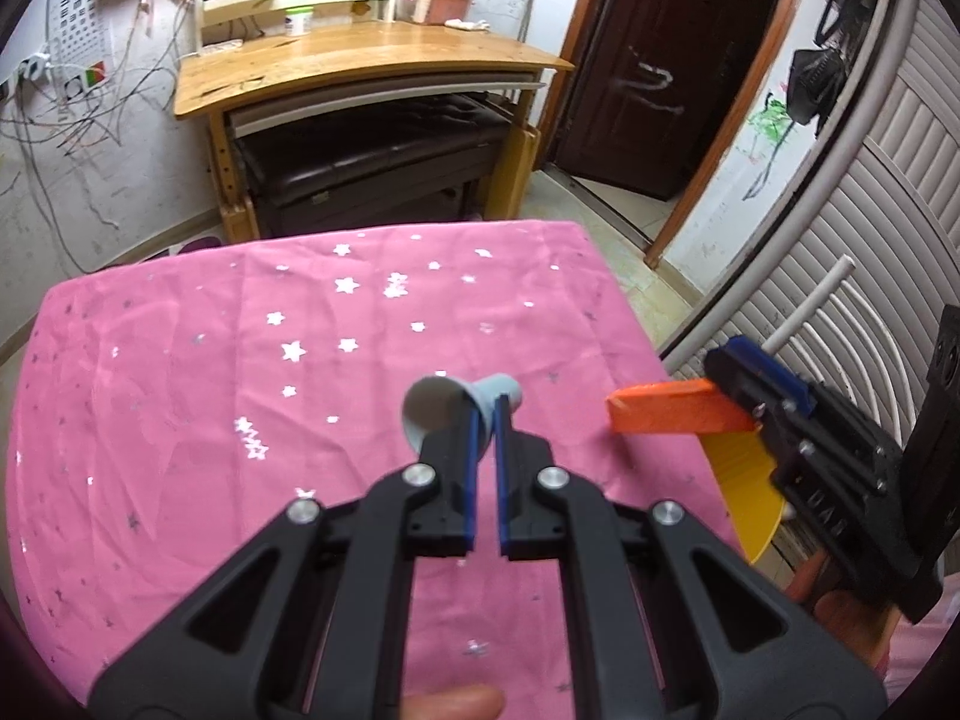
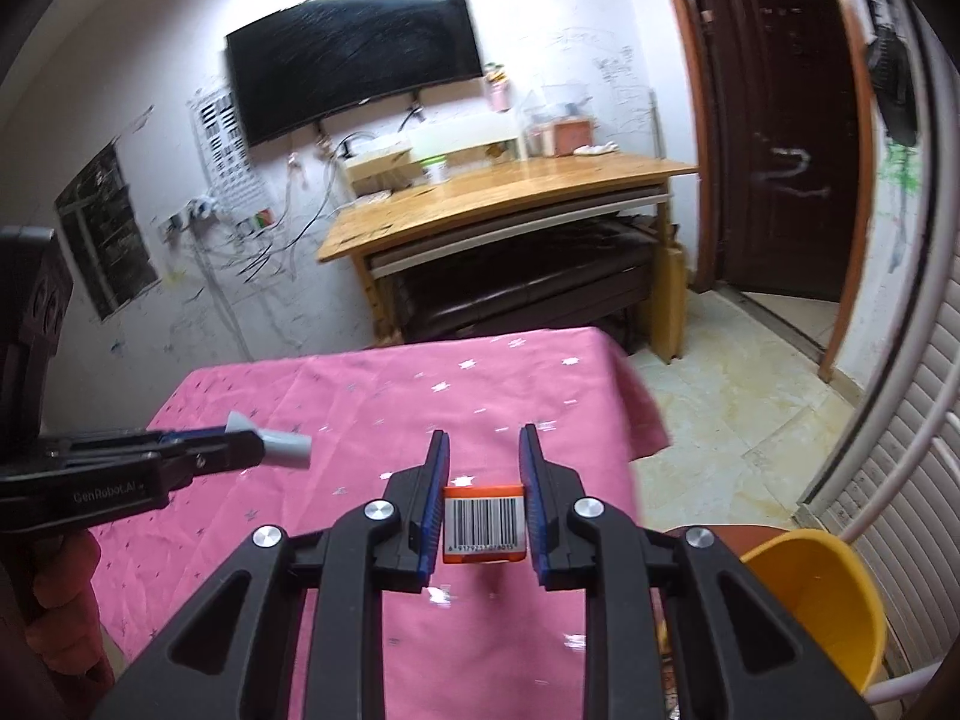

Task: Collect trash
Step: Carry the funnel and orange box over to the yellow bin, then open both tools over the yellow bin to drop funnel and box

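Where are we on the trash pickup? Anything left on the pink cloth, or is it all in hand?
Done: the pink tablecloth shows no loose trash in either view. In hand: the left gripper has its jaws shut on a crushed pale blue paper cup, and the right gripper clamps an orange box with a barcode. Left: dropping both into the yellow bin beside the table; its contents cannot be seen.

The yellow bin is cut off by the right wrist view's lower edge, the orange box shows only its barcoded end, and wall markings are illegible.
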The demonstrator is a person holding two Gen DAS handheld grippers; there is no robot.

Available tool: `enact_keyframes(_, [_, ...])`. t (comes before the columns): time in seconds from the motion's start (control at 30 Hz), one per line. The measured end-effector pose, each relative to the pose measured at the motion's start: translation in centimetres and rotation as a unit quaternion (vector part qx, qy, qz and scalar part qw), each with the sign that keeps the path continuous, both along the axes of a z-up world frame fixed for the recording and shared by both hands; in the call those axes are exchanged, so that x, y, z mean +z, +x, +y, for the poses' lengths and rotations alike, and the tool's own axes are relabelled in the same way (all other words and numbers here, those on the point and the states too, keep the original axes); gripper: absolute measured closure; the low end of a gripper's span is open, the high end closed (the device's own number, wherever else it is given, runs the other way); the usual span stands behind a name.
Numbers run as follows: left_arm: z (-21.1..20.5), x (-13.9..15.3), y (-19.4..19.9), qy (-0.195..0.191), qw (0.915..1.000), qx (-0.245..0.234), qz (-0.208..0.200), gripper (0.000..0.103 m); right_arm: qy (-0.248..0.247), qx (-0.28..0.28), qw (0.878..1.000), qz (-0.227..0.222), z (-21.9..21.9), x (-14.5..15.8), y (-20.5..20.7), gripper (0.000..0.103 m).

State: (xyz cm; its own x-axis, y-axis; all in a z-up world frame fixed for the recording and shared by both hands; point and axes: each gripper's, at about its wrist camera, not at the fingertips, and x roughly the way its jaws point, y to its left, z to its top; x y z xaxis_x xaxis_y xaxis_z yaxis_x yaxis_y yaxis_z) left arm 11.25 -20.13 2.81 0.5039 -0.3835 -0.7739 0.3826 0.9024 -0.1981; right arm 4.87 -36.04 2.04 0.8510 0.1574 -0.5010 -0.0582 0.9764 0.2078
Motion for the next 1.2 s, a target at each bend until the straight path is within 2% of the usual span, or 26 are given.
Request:
enact_keyframes(0.33, [-5.3, -0.2, -1.3, 0.008, 0.9987, -0.051, 0.001, 0.1, 0.007, -0.096, 0.995, -0.002, -8.2, -1.0, -4.2, 0.086])
enact_keyframes(0.7, [-12.0, -1.1, -4.3, 0.019, 0.991, -0.132, 0.009, 0.1, 0.025, -0.173, 0.983, 0.053, -15.2, -7.2, -6.5, 0.085])
enact_keyframes(0.87, [-15.1, -1.5, -5.8, 0.022, 0.9849, -0.171, 0.016, 0.1, 0.037, -0.19, 0.978, 0.076, -17.4, -9.4, -6.5, 0.085])
enact_keyframes(1.1, [-20.2, -3.0, -7.8, 0.027, 0.9717, -0.23, 0.045, 0.1, 0.059, -0.198, 0.975, 0.081, -18.8, -9.9, -7.0, 0.084])
enact_keyframes(1.2, [-21.9, -3.7, -8.1, 0.026, 0.9672, -0.245, 0.061, 0.1, 0.075, -0.204, 0.973, 0.079, -19.6, -10.1, -7.6, 0.08])
